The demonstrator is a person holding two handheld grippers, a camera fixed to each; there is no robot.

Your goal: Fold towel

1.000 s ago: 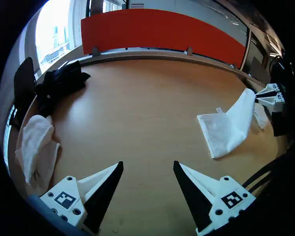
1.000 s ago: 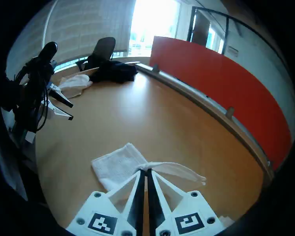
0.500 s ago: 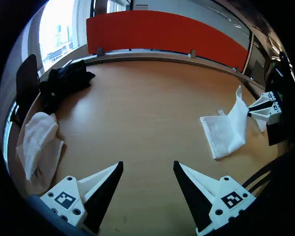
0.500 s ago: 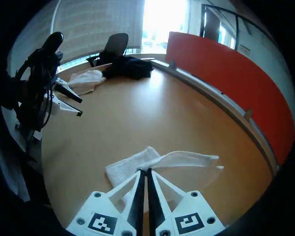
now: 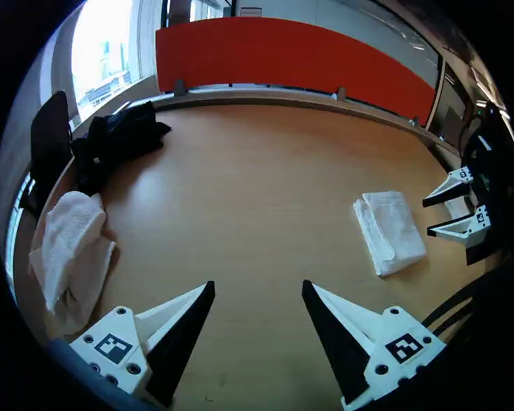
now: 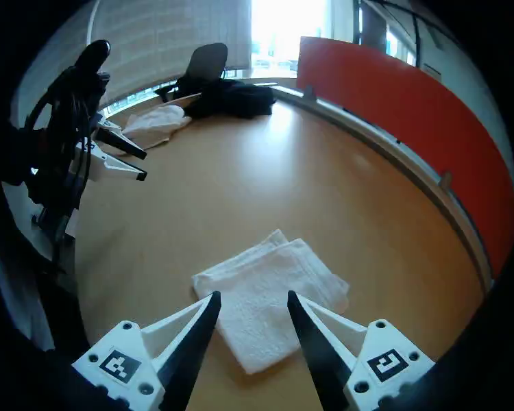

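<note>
Towel (image 6: 274,291) just ahead of right tongs (image 6: 253,296)

The left tongs (image 5: 257,283) are held wide open, fingers spread and pointed forward. The right tongs (image 6: 253,294) are held open too, tilted downward, well apart from the left.

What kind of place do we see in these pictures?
Probably an office or meeting room. There is a long wooden desk with a red divider panel along its far edge, a dark office chair at one end, and big bright windows behind.
</note>
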